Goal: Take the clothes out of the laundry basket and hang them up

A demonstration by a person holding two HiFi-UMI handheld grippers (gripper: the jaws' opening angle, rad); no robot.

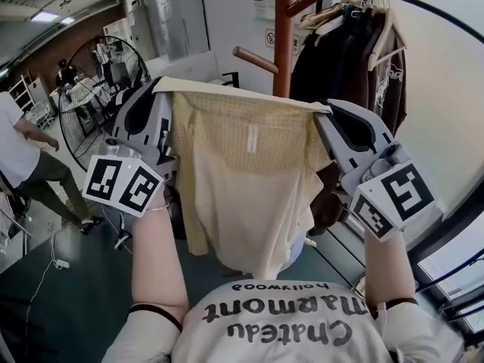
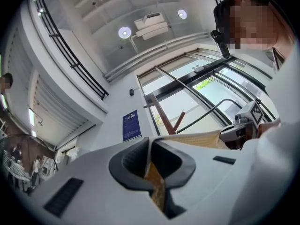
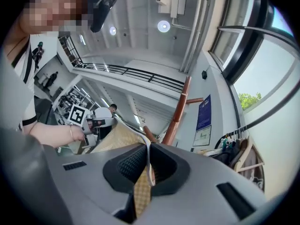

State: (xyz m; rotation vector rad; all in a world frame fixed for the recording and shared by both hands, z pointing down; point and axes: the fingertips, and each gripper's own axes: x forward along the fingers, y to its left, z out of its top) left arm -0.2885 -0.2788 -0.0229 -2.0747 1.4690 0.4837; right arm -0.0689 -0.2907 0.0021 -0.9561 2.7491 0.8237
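A pale yellow checked shirt [image 1: 242,180] hangs spread out in front of me, held up by its two top corners. My left gripper [image 1: 161,88] is shut on the shirt's left corner, and its cloth [image 2: 154,184] shows pinched between the jaws. My right gripper [image 1: 324,112] is shut on the right corner, where the fabric [image 3: 142,191] also runs down between the jaws. The shirt's top edge is stretched nearly level between both grippers, at chest height before a wooden coat stand [image 1: 283,32].
A clothes rail [image 1: 423,10] at the upper right carries dark garments [image 1: 355,59] on hangers. A large floor fan [image 1: 98,89] stands at the left, with a person [image 1: 23,157] beside it. A glass wall runs along the right side.
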